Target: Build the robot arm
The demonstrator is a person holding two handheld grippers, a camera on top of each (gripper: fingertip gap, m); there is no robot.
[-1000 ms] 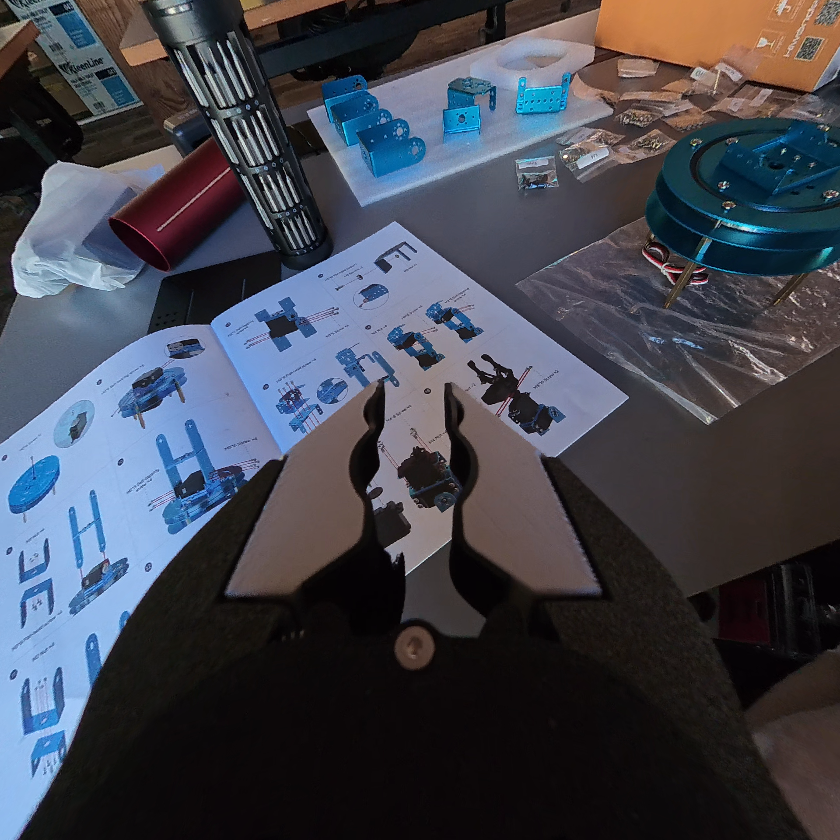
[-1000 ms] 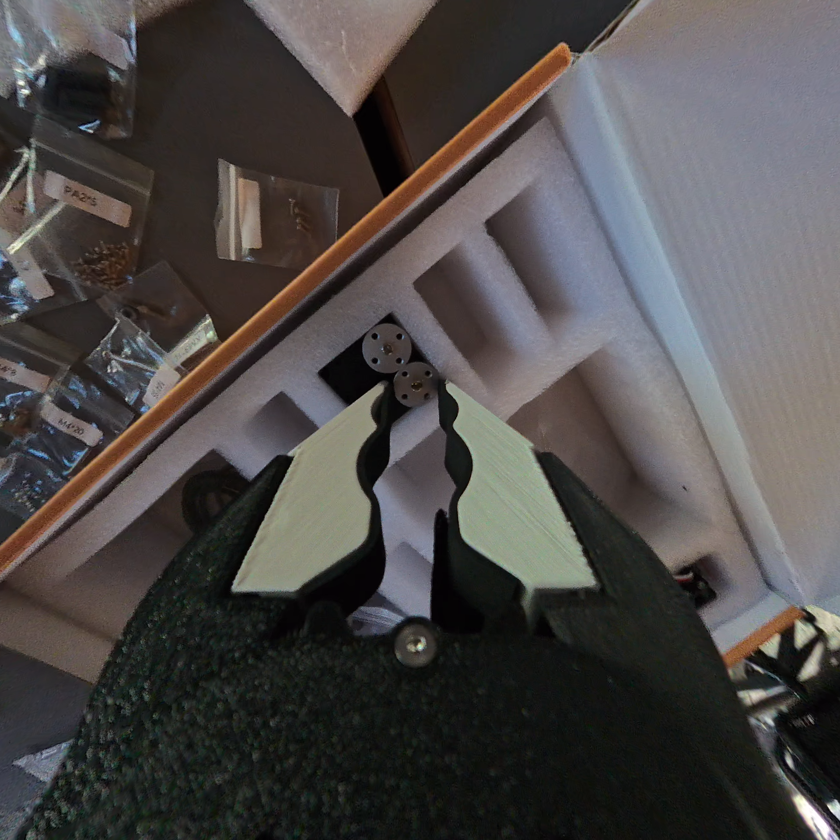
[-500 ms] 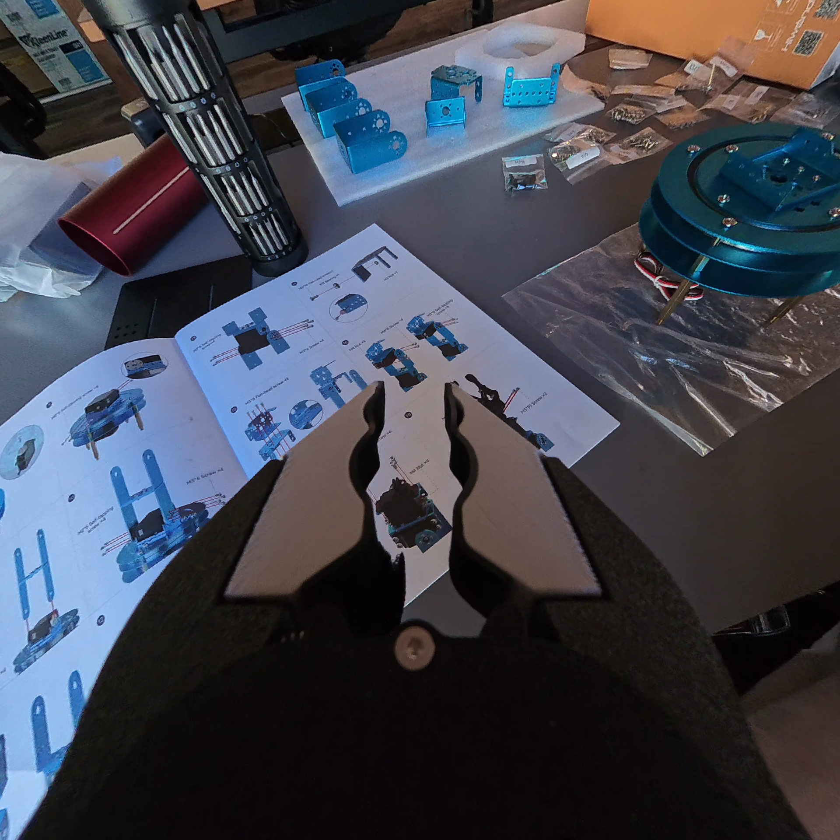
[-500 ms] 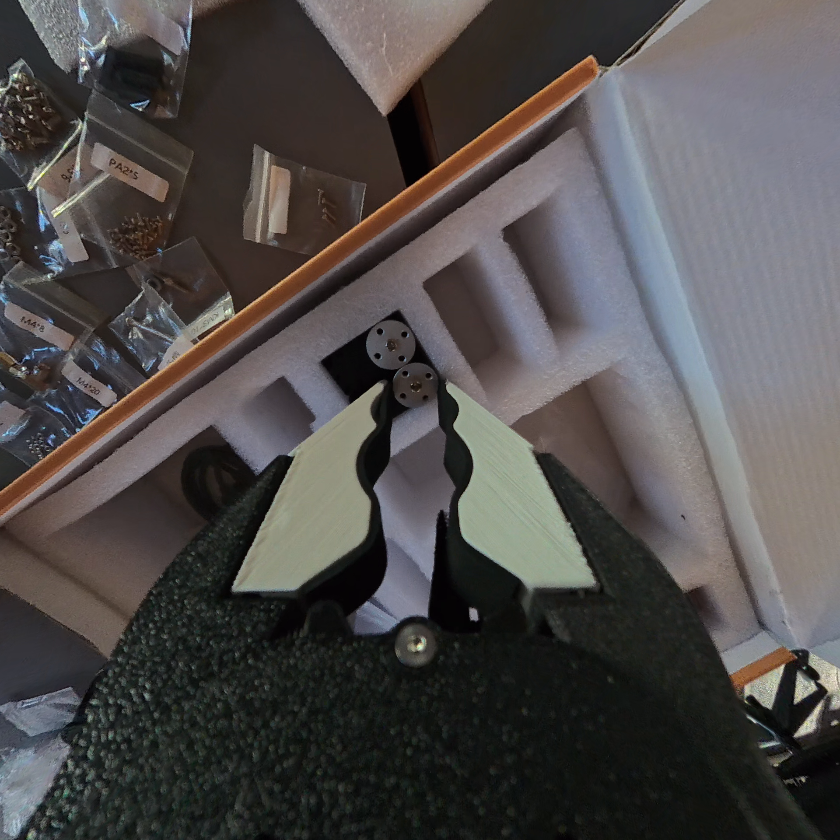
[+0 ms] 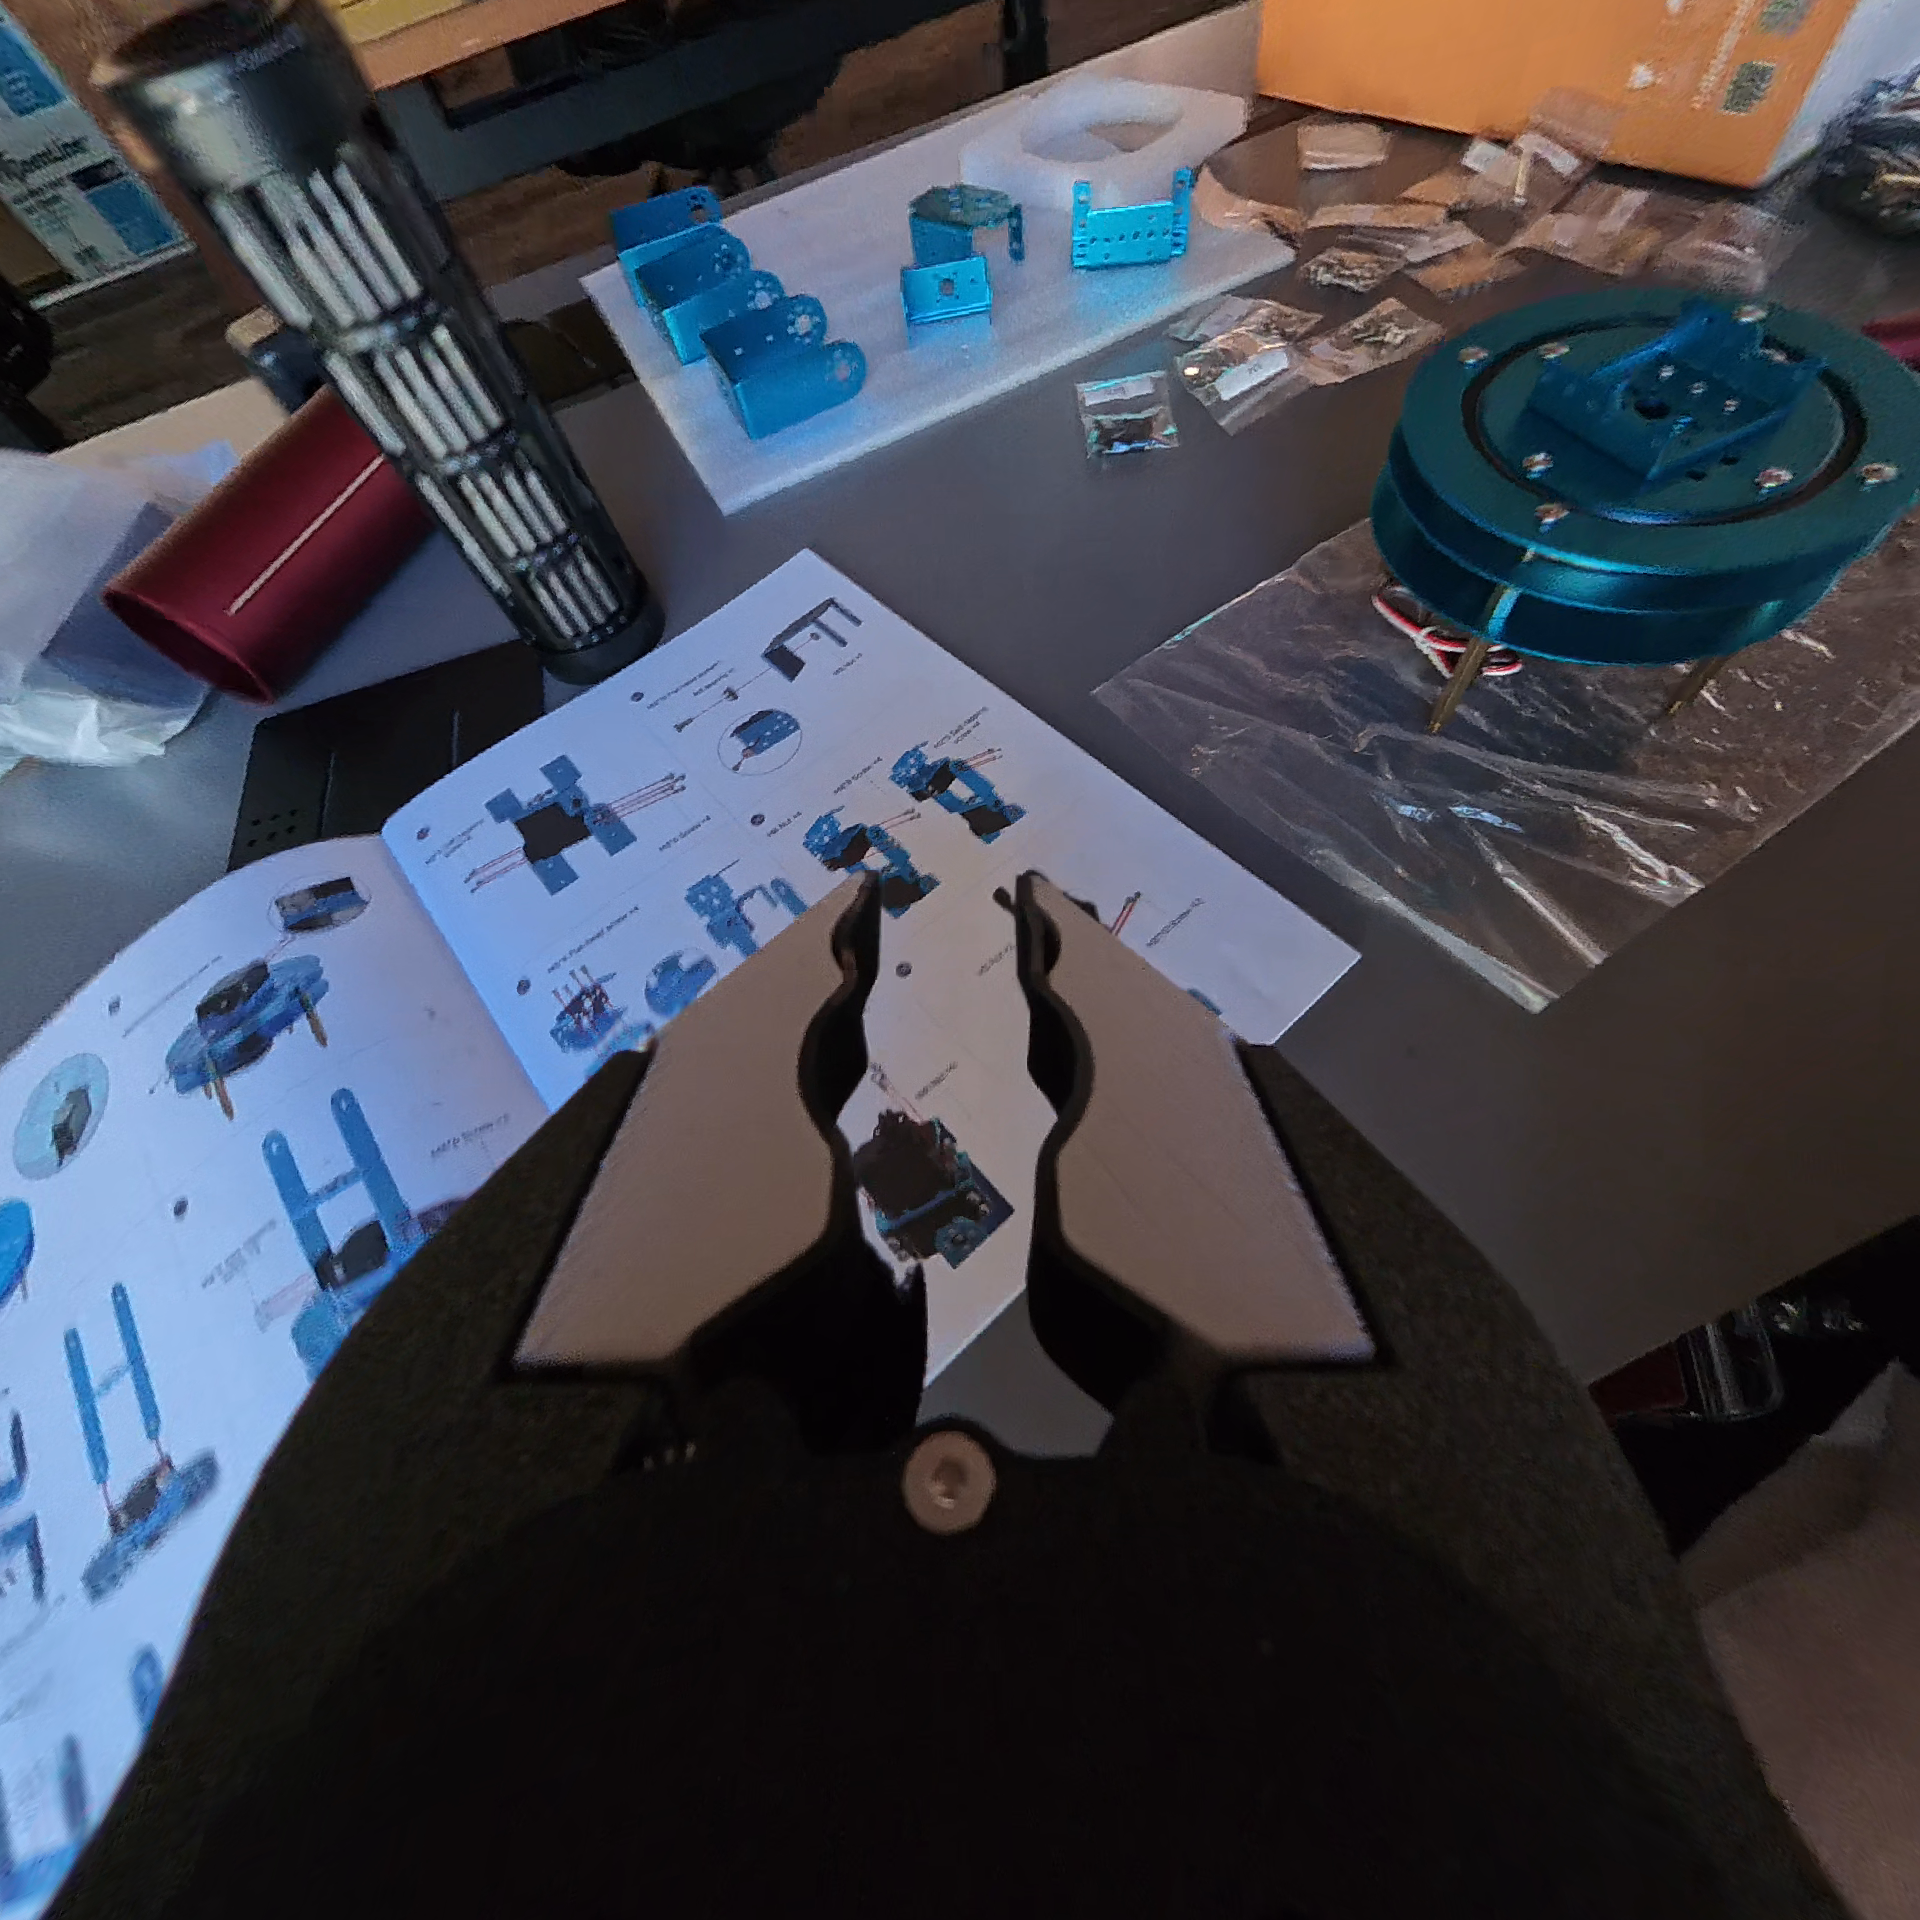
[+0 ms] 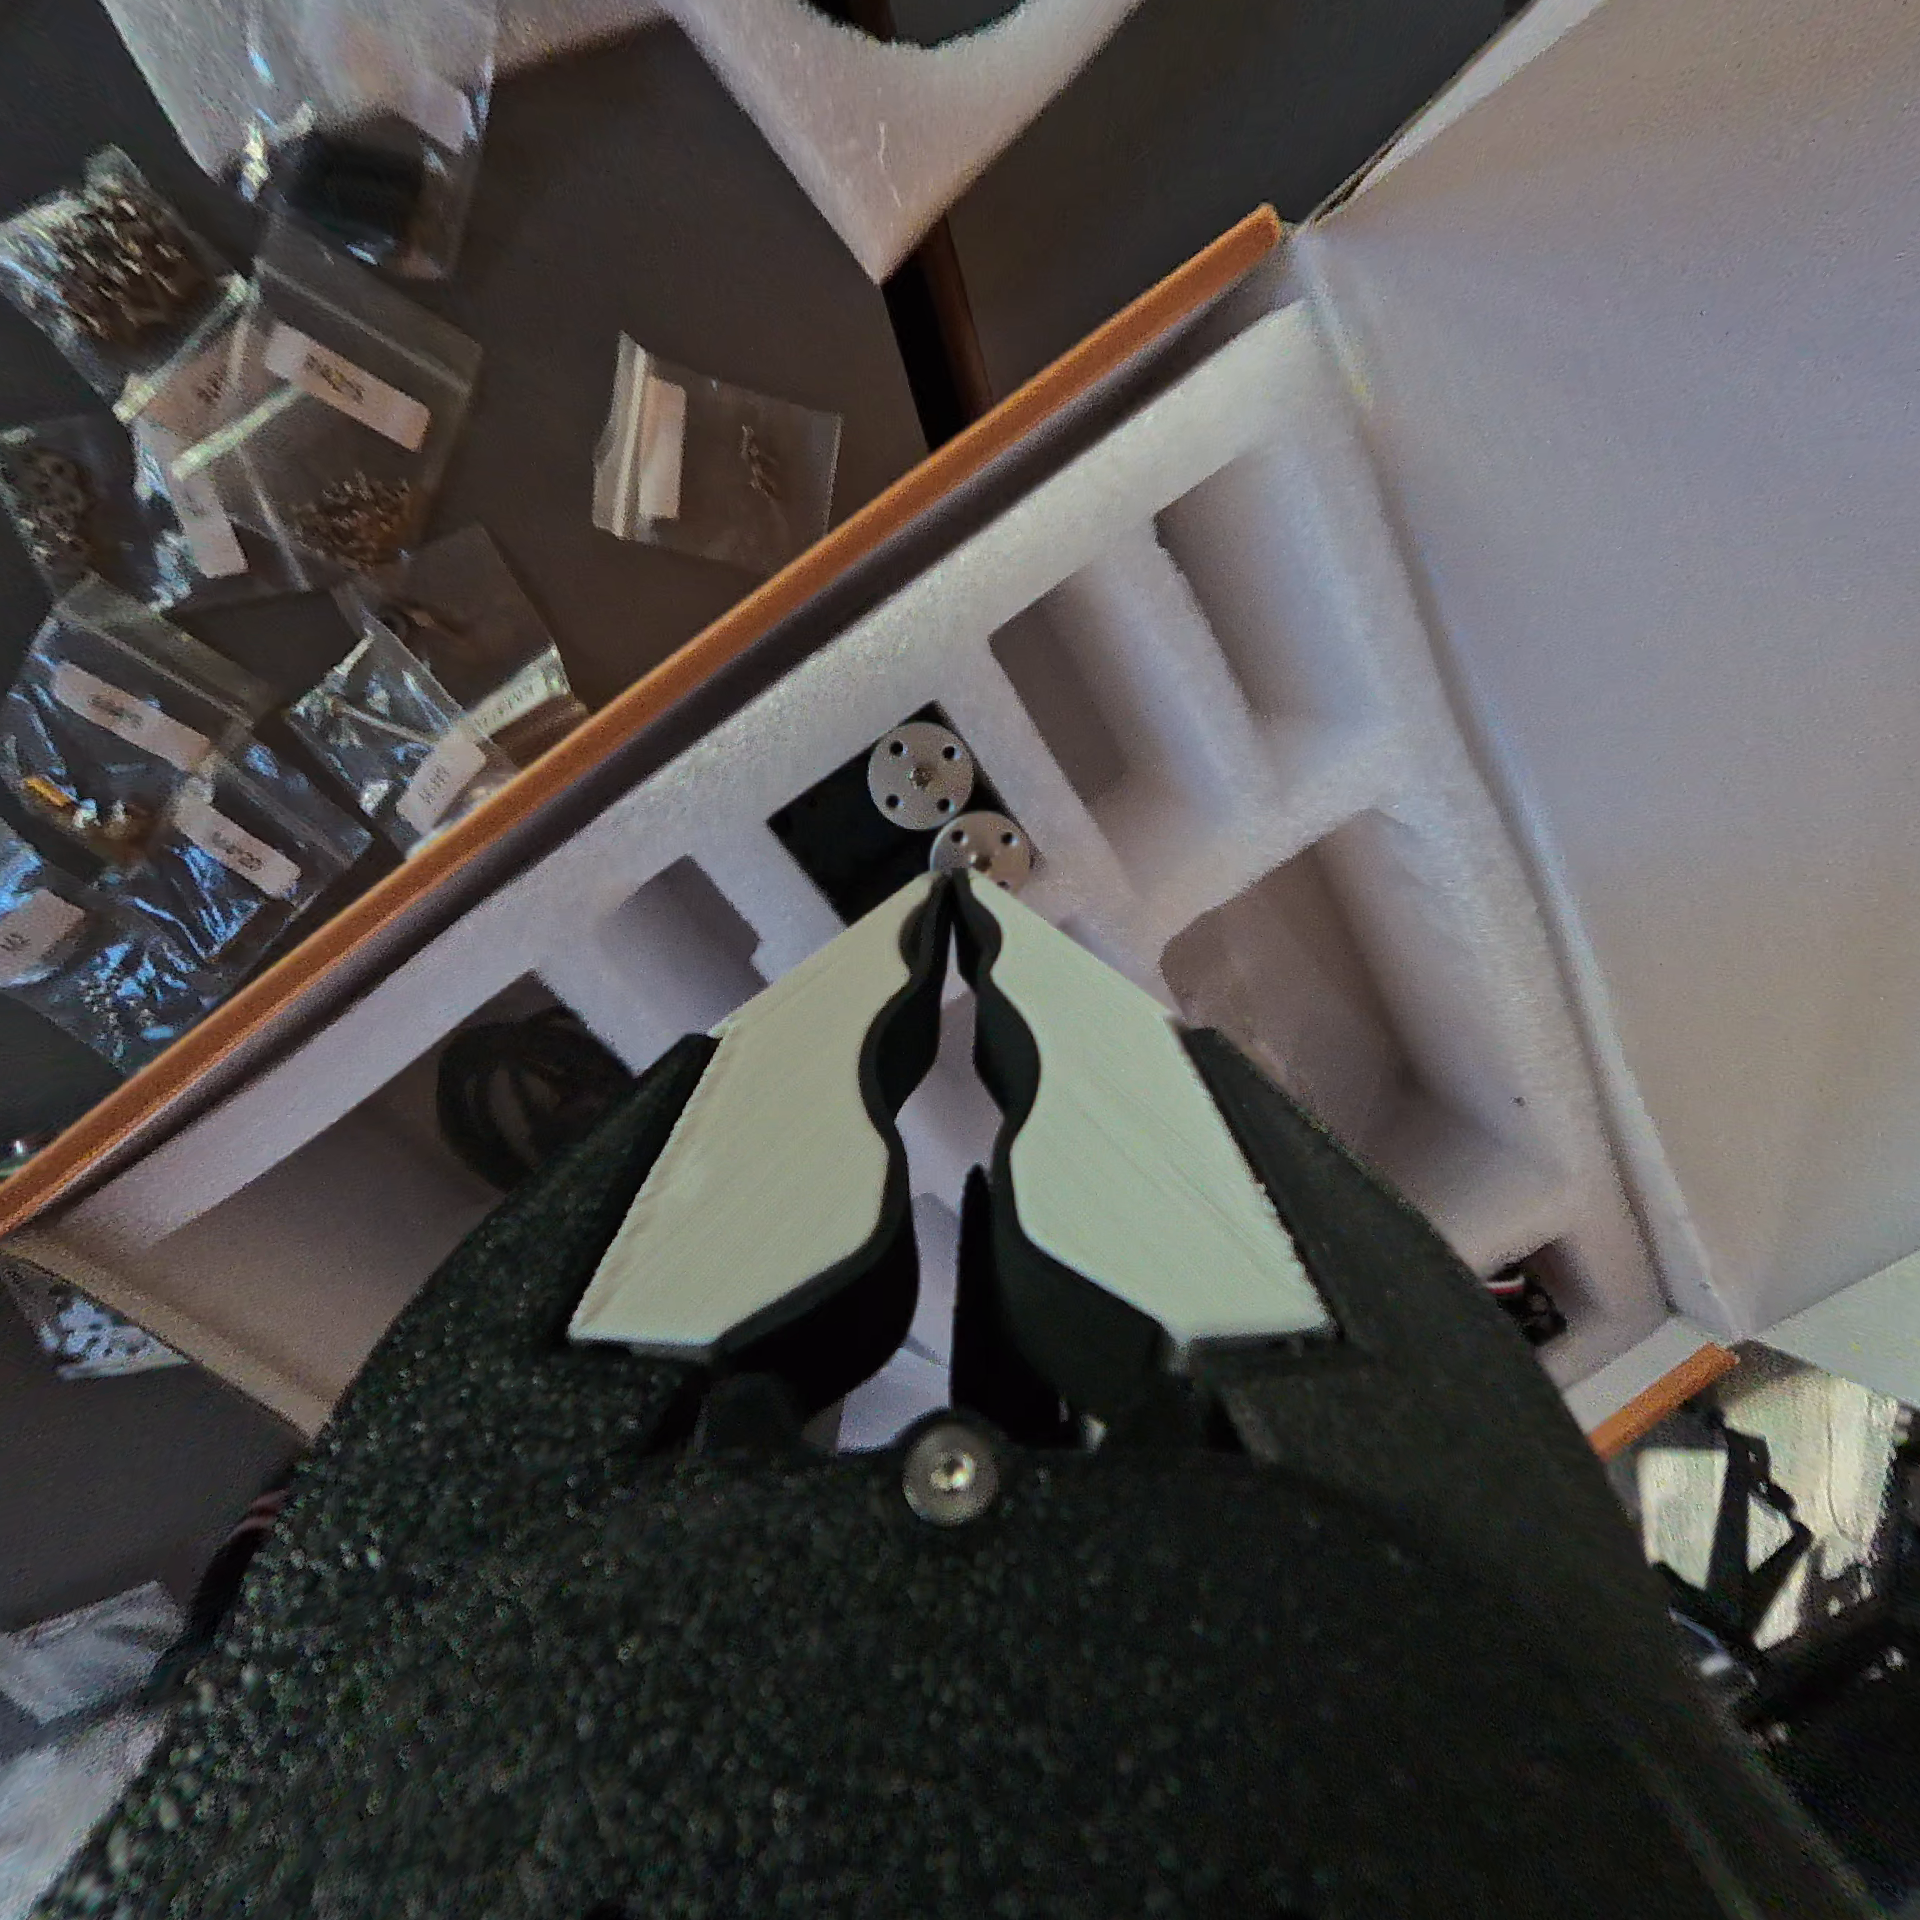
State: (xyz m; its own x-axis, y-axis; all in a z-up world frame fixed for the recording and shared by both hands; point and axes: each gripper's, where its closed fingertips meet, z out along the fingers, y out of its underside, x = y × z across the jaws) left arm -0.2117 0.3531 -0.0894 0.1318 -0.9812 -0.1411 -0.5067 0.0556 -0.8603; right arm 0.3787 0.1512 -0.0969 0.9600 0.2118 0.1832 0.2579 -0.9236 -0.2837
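White pages of an open assembly manual point(image 5: 582, 831) lie under the left gripper point(image 5: 940, 894), which hangs above them with its jaws apart and nothing between them, much as a second ago, though it has drifted a little. A black slotted cylinder point(image 5: 416, 364) stands at eleven o'clock with a red tube point(image 5: 260, 561) lying beside it. Blue brackets point(image 5: 769, 332) sit on a foam sheet point(image 5: 1039, 343) at twelve, and a teal round base point(image 5: 1642, 499) rests on a plastic sheet point(image 5: 1455, 810) at two. Over at the box point(image 6: 727, 623), the right gripper point(image 6: 951, 883) has changed: its jaws, parted a moment ago, have now come together. Their tips meet right at the lower edge of the nearer silver disc point(image 6: 987, 844) in the white foam insert point(image 6: 1039, 520). Whether they pinch its rim I cannot tell. A second disc point(image 6: 920, 779) sits just beyond, and small parts bags point(image 6: 717, 447) lie at ten o'clock.
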